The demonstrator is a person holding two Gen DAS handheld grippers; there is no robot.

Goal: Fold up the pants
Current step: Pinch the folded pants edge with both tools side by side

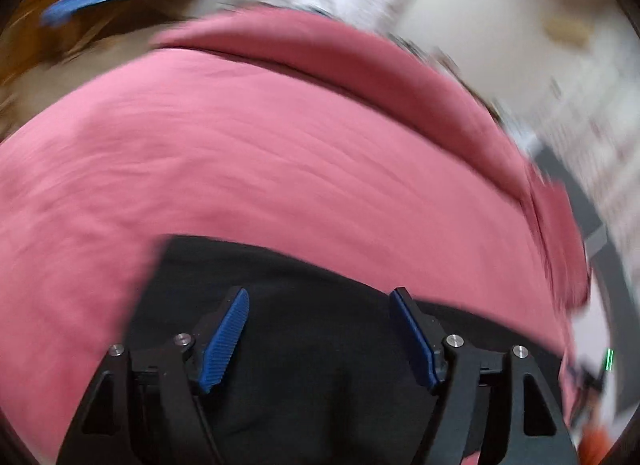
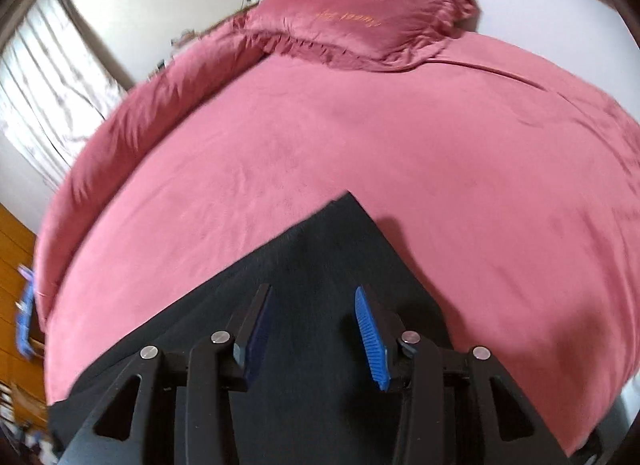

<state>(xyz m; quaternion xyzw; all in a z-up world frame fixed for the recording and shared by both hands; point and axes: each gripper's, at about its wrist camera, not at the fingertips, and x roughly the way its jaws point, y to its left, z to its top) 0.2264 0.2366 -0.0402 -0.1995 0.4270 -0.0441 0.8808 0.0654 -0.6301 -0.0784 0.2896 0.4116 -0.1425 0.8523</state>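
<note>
One pair of black pants (image 2: 320,265) lies flat on the pink bed cover (image 2: 360,145), with one pillow (image 2: 352,25) at the far end of the bed. The left gripper (image 1: 320,329) and the right gripper (image 2: 312,329) hover over the pants, jaws spread, holding nothing. A pants corner points toward the pillow, with bare cover all around it.

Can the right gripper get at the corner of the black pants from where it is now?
Probably yes. The right gripper is open over the black pants, and the corner lies straight ahead on the pink bedspread with nothing between.
</note>
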